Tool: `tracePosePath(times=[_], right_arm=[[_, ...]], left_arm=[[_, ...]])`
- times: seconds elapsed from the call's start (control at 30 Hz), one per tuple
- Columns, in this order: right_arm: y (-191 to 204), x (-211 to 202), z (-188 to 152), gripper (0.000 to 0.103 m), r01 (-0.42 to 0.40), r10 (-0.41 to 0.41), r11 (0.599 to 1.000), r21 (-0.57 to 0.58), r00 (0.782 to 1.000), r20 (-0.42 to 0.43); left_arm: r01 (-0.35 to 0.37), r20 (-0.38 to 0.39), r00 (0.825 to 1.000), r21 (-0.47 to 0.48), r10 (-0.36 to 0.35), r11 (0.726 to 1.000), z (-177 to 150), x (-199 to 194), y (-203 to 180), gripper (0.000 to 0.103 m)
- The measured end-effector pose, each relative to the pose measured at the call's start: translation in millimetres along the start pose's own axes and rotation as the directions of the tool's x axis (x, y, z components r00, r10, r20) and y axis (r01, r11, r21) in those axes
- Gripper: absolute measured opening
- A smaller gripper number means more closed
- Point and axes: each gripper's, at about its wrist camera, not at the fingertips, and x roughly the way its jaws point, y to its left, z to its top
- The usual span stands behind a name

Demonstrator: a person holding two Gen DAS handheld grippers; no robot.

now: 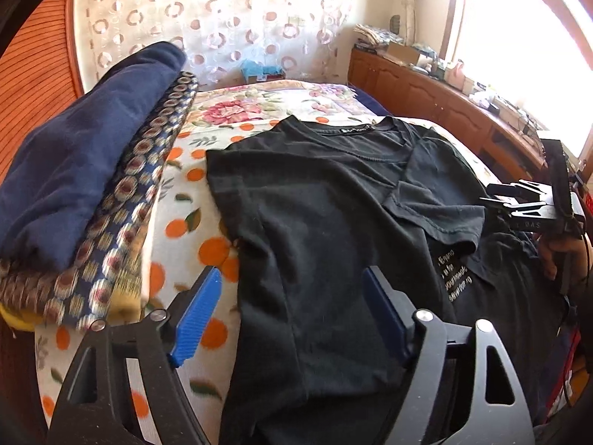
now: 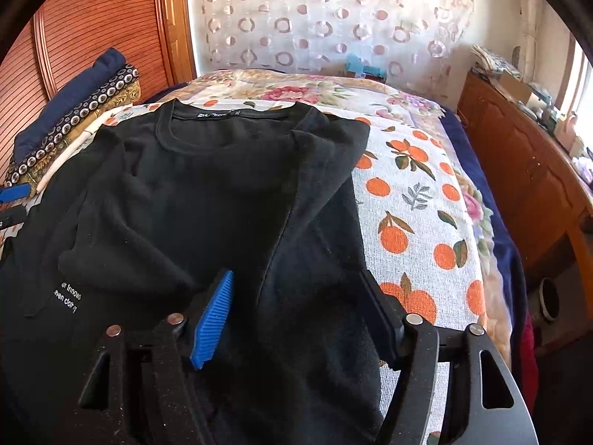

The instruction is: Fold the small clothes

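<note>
This is a bedroom in a home. Ahead of the tongs lies a bed (image 2: 418,200) with an orange-print cover, a ring-pattern curtain (image 2: 326,18) behind it, and a cluttered wooden cabinet (image 1: 426,96) under a bright window (image 1: 519,29) to the right.

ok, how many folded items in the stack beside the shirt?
3 visible: navy garment on top, circle-patterned fabric under it, yellow piece at the bottom. More may be hidden.

Strong daylight floods in from the window (image 1: 526,48) at far right, blown out to white glare. The black T-shirt (image 1: 315,204) reads dark, its folds hard to tell. Fisheye bending curves the edges; the folded stack (image 1: 85,193) at left is slightly blurred.
</note>
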Motion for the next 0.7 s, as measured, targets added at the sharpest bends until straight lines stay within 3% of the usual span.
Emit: tracePosePath(times=[0.13, 0.33, 0.7], right_arm=[[-9, 6, -3, 0.082, -0.008, 0.008, 1.0, 0.029, 1.0, -0.015], [-8, 7, 1, 0.083, -0.027, 0.027, 1.0, 0.009, 0.999, -0.031], [-44, 33, 46, 0.083, -0.087, 0.088, 0.995, 0.045, 0.996, -0.02]], left_arm=[[-0.013, -0.029, 0.999, 0.025, 0.014, 1.0, 22, 15, 4, 0.077], [-0.041, -0.091, 0.995, 0.04, 0.045, 0.998, 48, 40, 16, 0.06], [-0.057, -0.181, 0.981, 0.055, 0.066, 0.997, 67, 84, 27, 0.06]])
